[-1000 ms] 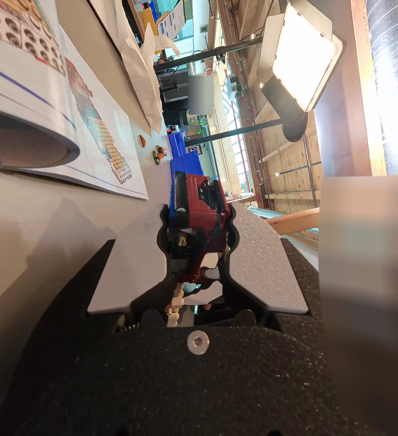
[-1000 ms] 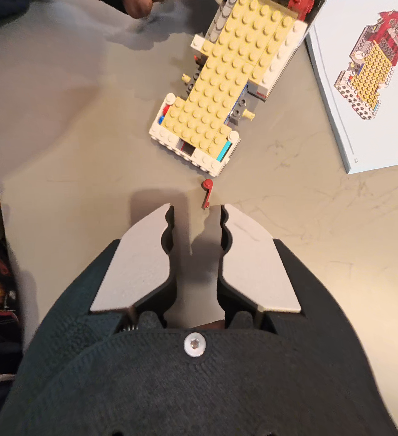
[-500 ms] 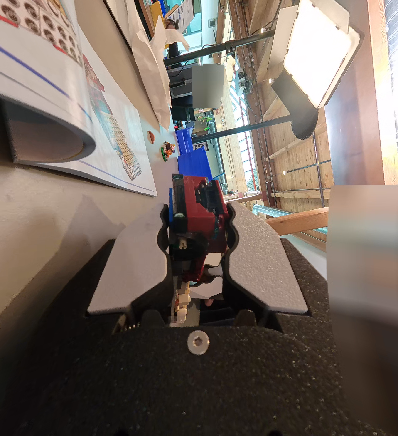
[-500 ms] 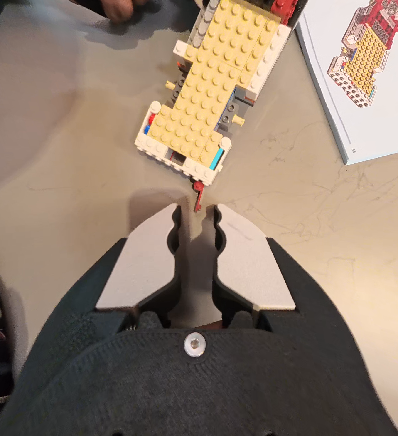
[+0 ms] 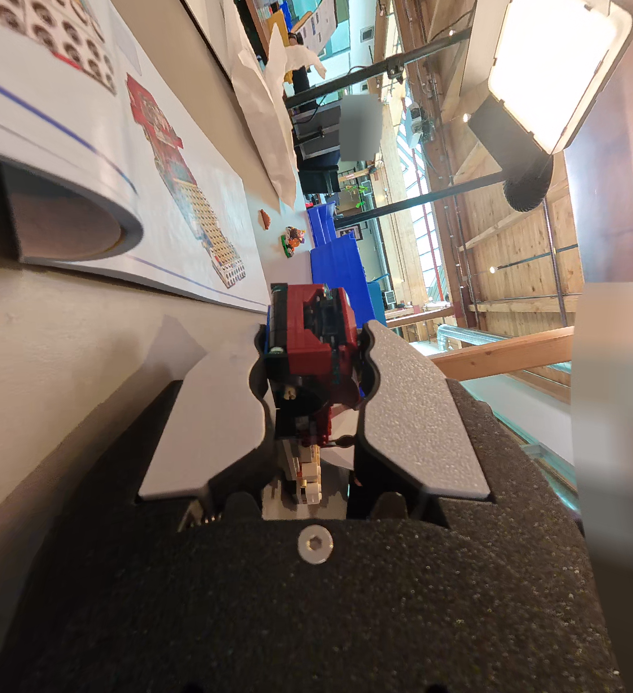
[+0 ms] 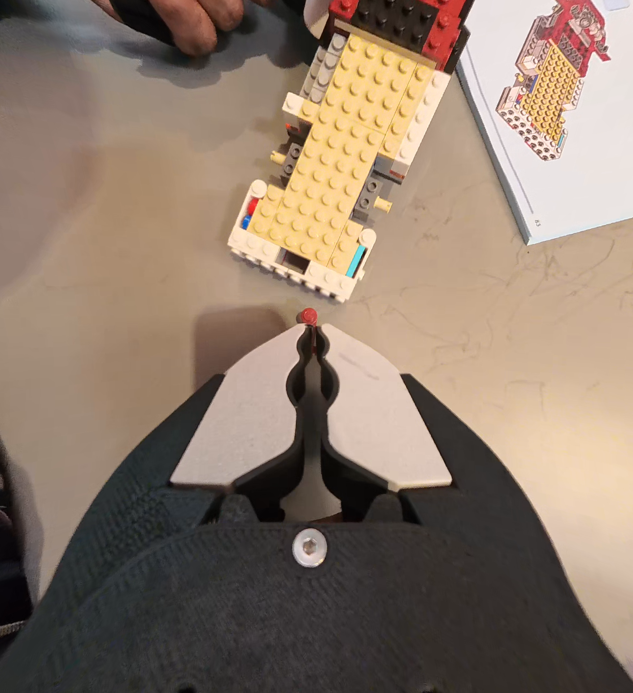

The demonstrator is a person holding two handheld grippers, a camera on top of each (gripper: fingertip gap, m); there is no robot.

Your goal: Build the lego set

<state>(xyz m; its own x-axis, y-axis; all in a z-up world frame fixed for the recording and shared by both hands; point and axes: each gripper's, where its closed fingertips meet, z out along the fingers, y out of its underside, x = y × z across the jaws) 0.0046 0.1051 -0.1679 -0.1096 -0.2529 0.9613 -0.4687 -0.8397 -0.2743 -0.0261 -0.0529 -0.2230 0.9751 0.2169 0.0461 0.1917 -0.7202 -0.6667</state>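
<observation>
Two blue bins (image 5: 339,258), contents hidden, beyond gripped red brick model (image 5: 309,330)

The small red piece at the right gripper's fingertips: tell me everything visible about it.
The small red piece looks like glossy plastic: a round stud-like head on a thin flat stem. The right gripper is shut on the stem, whose edge shows as a red sliver between the fingertips; the head pokes out ahead. It sits over the grey table, apart from the brick model.

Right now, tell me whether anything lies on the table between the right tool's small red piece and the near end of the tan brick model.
Nothing visible does. The right tool pinches the red piece; only bare table separates it from the model.
</observation>
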